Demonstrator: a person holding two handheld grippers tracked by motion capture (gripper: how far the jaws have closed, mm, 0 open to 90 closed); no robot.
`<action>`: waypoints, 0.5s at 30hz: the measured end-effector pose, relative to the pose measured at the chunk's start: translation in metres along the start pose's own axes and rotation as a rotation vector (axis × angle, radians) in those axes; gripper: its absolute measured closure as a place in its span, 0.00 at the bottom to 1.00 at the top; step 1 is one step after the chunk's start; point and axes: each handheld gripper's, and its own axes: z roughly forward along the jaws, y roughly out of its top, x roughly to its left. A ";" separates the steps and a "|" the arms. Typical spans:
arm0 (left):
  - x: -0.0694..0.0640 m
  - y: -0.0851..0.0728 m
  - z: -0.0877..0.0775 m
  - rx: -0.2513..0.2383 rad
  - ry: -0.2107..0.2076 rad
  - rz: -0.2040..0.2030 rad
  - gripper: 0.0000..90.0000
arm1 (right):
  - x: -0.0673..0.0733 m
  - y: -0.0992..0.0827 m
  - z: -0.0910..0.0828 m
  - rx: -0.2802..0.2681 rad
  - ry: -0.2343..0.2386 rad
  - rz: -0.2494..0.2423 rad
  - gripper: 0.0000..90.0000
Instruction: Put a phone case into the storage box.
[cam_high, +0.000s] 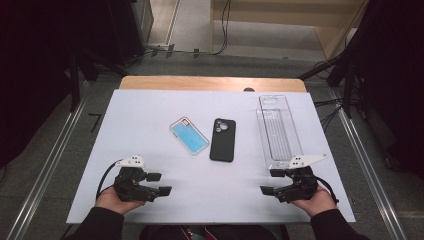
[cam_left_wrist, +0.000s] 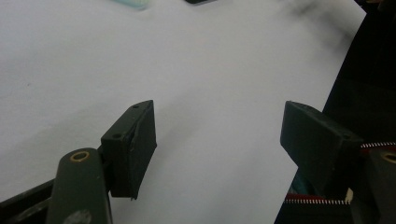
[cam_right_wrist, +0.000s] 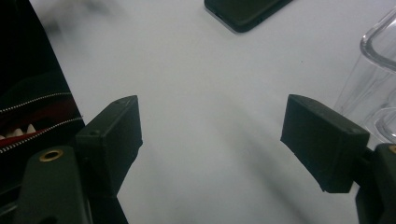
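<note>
Between two idle tongs, a phone, a case and a clear tray are laid out on a white table.

Both the left gripper and the right gripper are held with jaws spread wide and nothing between them, resting near the table's front edge. One phone with a blue screen and one black phone case are seen side by side, well ahead of both grippers. One long transparent plastic tray lies just ahead of the right gripper. The case is judged light, flexible and best pinched across its long edges; the phone stiff, slippery and breakable; the tray light but rigid.
</note>
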 end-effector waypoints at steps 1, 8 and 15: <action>0.000 0.000 0.000 0.000 0.000 0.000 0.30 | 0.000 0.000 0.000 -0.001 -0.001 0.002 0.21; 0.001 0.001 0.001 -0.003 -0.002 -0.005 0.30 | 0.000 0.000 0.001 0.005 -0.004 -0.002 0.20; 0.005 0.006 0.005 -0.001 -0.012 -0.015 0.30 | -0.007 0.002 0.006 0.015 0.016 0.005 0.21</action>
